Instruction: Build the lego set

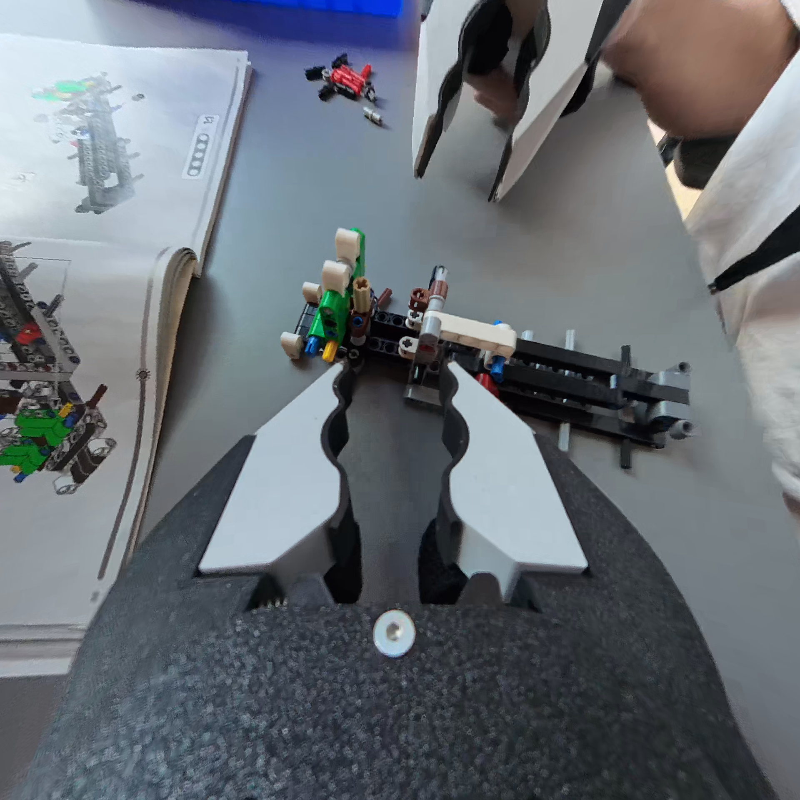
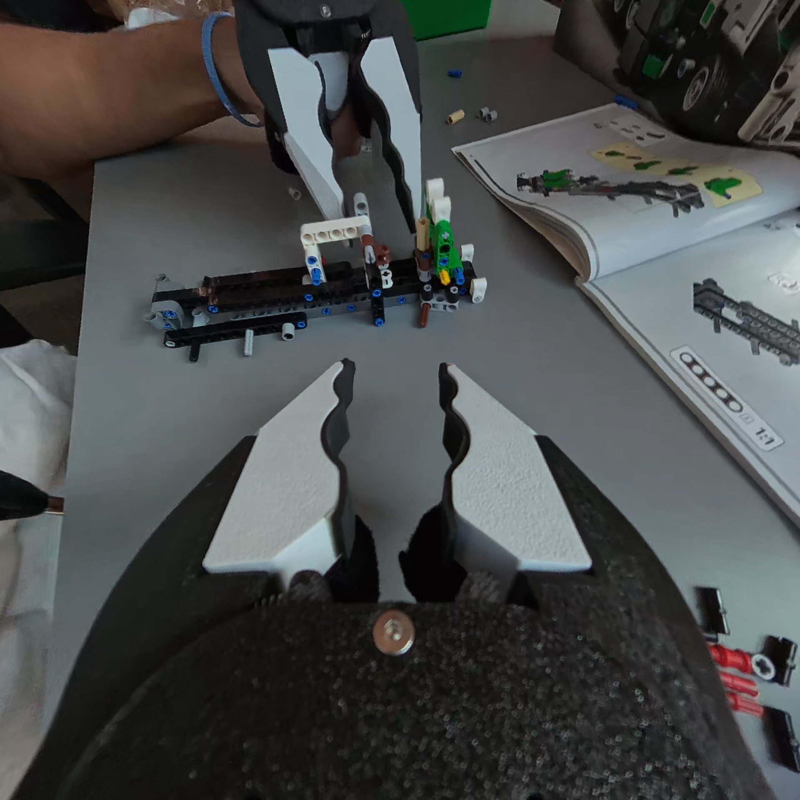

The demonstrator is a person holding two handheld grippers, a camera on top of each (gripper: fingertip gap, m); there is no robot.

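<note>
The partly built lego model (image 1: 562,368) is a long black beam frame lying on the grey table, with a green and white cluster (image 1: 333,303) at one end and a white beam (image 1: 472,331) arching over the middle. It also shows in the right wrist view (image 2: 268,294). My left gripper (image 1: 398,372) is open and empty, its tips right at the model's middle section; it also shows from the front in the right wrist view (image 2: 376,220). My right gripper (image 2: 395,368) is open and empty, a short way back from the model; it also shows in the left wrist view (image 1: 459,186), held above the table.
An open instruction booklet (image 1: 108,173) (image 2: 649,242) lies beside the model. Loose red and black pieces (image 1: 346,82) (image 2: 744,666) lie apart from it. Small tan (image 2: 456,116) and grey pieces (image 2: 488,114) lie farther off. The set's box (image 2: 714,56) stands at the back. A person's arm (image 2: 108,95) reaches in. My hands' fingertips stand some 11 cm from each other.
</note>
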